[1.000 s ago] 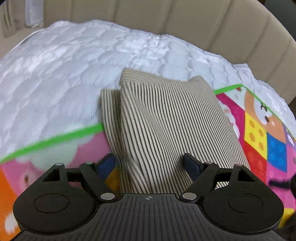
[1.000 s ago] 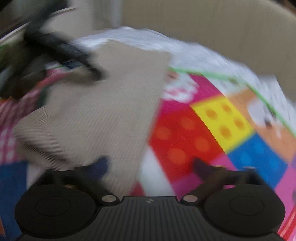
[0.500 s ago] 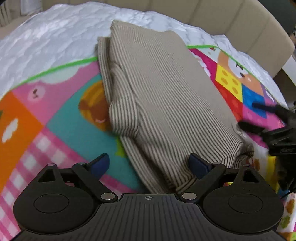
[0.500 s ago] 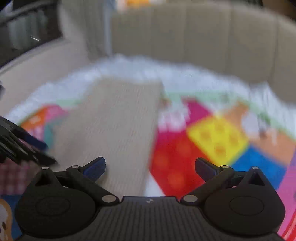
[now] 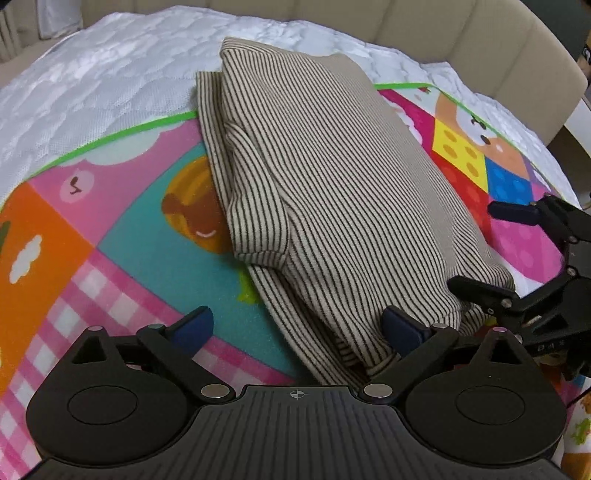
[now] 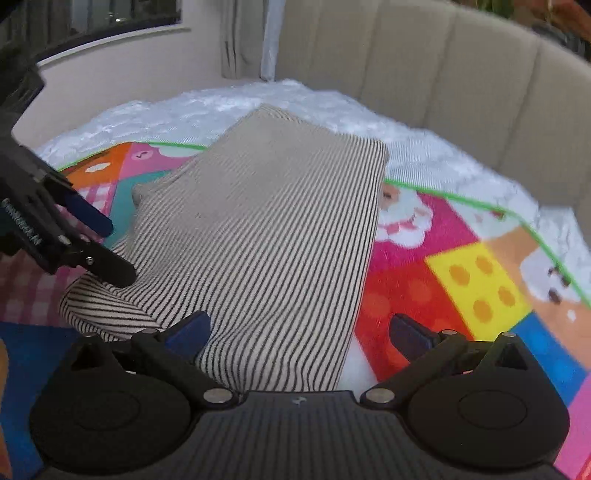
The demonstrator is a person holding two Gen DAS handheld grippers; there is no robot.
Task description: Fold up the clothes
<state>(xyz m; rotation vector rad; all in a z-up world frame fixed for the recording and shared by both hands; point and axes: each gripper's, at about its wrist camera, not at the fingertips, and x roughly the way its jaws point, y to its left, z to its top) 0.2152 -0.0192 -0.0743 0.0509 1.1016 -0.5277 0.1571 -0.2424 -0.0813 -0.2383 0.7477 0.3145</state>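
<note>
A beige garment with thin dark stripes (image 5: pixel 332 192) lies folded into a long slab on a colourful play mat (image 5: pixel 110 229). A folded-in sleeve shows along its left edge. My left gripper (image 5: pixel 297 326) stands open at the garment's near end, its right finger (image 5: pixel 402 328) against the hem. My right gripper (image 5: pixel 491 251) is open beside the near right corner. In the right wrist view the garment (image 6: pixel 266 236) runs away from my open right gripper (image 6: pixel 299 332), and the left gripper (image 6: pixel 105 245) reaches in at its left corner.
The mat (image 6: pixel 461 266) lies on a white quilted cover (image 5: pixel 92 74). A beige padded backrest (image 5: pixel 443 33) curves round the far side. A window sill and curtain (image 6: pixel 243 37) stand at the back left.
My left gripper has drawn back from close over the garment to its near end. The right gripper has swung in to the garment's near right corner, and its view has steadied.
</note>
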